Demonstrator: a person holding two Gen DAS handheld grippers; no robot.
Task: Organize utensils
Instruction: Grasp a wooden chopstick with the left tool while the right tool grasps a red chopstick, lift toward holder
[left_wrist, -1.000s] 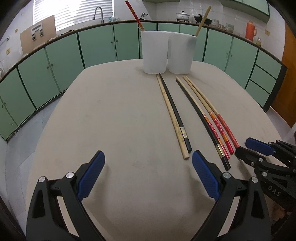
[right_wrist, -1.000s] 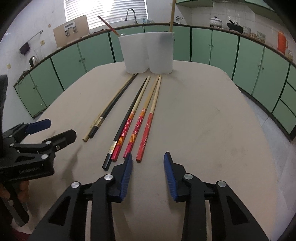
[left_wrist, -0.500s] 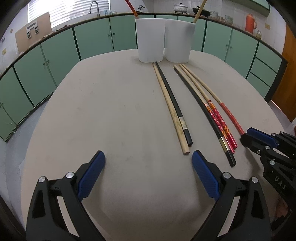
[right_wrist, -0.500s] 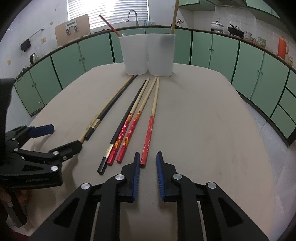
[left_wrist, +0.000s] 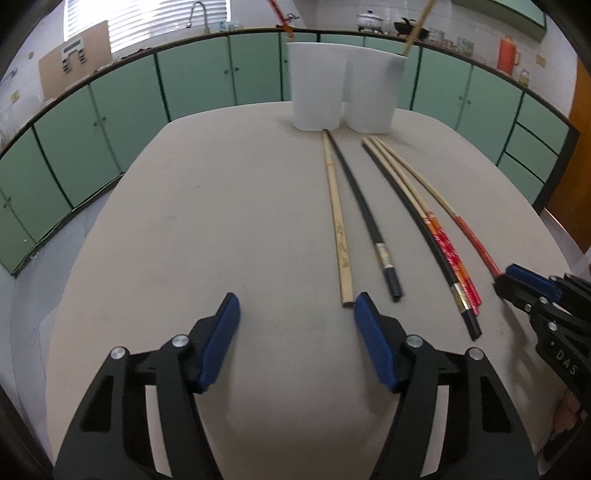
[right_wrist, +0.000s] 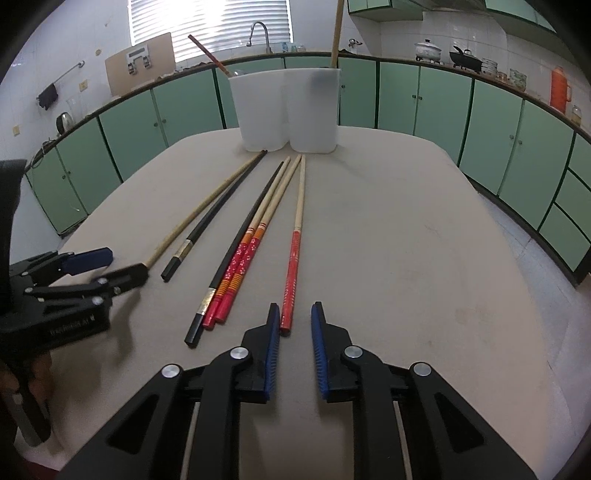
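Observation:
Two white cups (left_wrist: 316, 85) (right_wrist: 314, 110) stand together at the table's far end, a red chopstick (right_wrist: 207, 51) in one and a bamboo one (right_wrist: 336, 33) in the other. Several chopsticks lie lengthwise before them. My left gripper (left_wrist: 295, 314) is closing; the near end of the plain bamboo chopstick (left_wrist: 338, 221) lies just inside its right finger (left_wrist: 369, 328), unpressed. My right gripper (right_wrist: 295, 317) stands narrowly open, the end of the lone red-handled chopstick (right_wrist: 293, 266) between its pads, close against the left one.
Beside the bamboo stick lies a short black chopstick (left_wrist: 365, 218); further right are a long black one (right_wrist: 243, 236) and two red-patterned ones (right_wrist: 245, 258). Green cabinets ring the beige table (left_wrist: 221, 206). A hand holds the left gripper (right_wrist: 110, 266) at the left edge of the right wrist view.
The left jaws have narrowed and now sit at the bamboo chopstick's end. The right jaws narrowed and moved forward, so the red chopstick's end now lies between the pads.

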